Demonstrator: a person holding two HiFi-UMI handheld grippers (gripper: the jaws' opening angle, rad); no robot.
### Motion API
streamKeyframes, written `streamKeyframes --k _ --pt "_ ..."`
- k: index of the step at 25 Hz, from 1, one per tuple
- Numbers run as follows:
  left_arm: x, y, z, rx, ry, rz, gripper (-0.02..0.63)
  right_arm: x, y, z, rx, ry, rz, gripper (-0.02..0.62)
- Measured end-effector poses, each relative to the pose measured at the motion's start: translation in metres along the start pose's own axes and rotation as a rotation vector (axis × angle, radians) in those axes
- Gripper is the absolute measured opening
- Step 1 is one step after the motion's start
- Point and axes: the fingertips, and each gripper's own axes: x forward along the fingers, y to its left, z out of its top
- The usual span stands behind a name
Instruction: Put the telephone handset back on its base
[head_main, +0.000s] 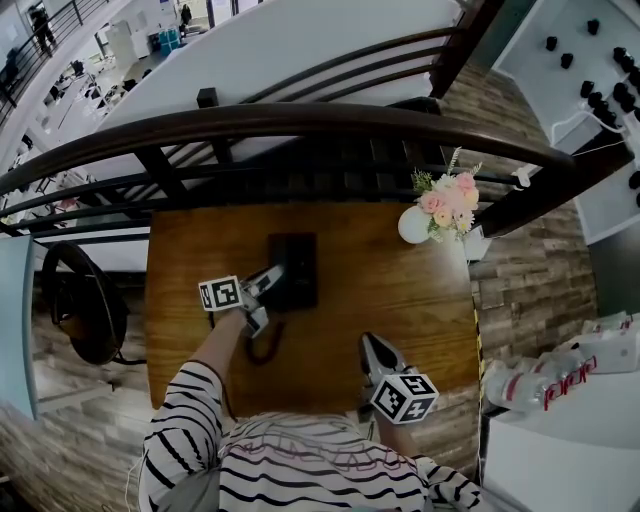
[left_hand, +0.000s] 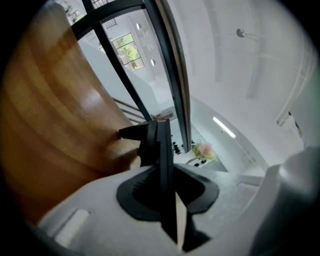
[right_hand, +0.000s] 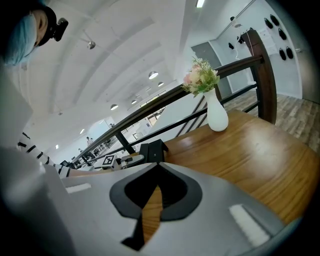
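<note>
Brown wooden table (head_main: 400, 290): black rectangular telephone base (head_main: 298, 262). Left gripper (head_main: 268, 287) pinches slim black telephone handset (left_hand: 162, 170) at base's left edge. Right gripper (head_main: 371, 345): pressed together, empty, well apart.

The telephone base (head_main: 300, 272) stands on the table (head_main: 410, 310). At the base's left edge is the handset (left_hand: 162, 150), held in the left gripper (head_main: 268, 288). The vase (head_main: 415, 225) stands right of and behind the base, the railing (head_main: 300, 125) lies behind it, and the right gripper (head_main: 372, 346) is before it, rightward.
</note>
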Motion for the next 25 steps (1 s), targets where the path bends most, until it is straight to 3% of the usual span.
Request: streamKeyframes --k 11,25 --pt "0.0008 0.006 0.0009 -0.015 0.013 0.031 0.078 0.0039 0.0026 -0.0024 0.001 0.002 0.007 0.0" --pt "-0.0021 0.0069 0.0022 0.1 0.028 0.144 0.081 0.004 0.0092 -0.0049 0.005 -0.002 0.011 0.001"
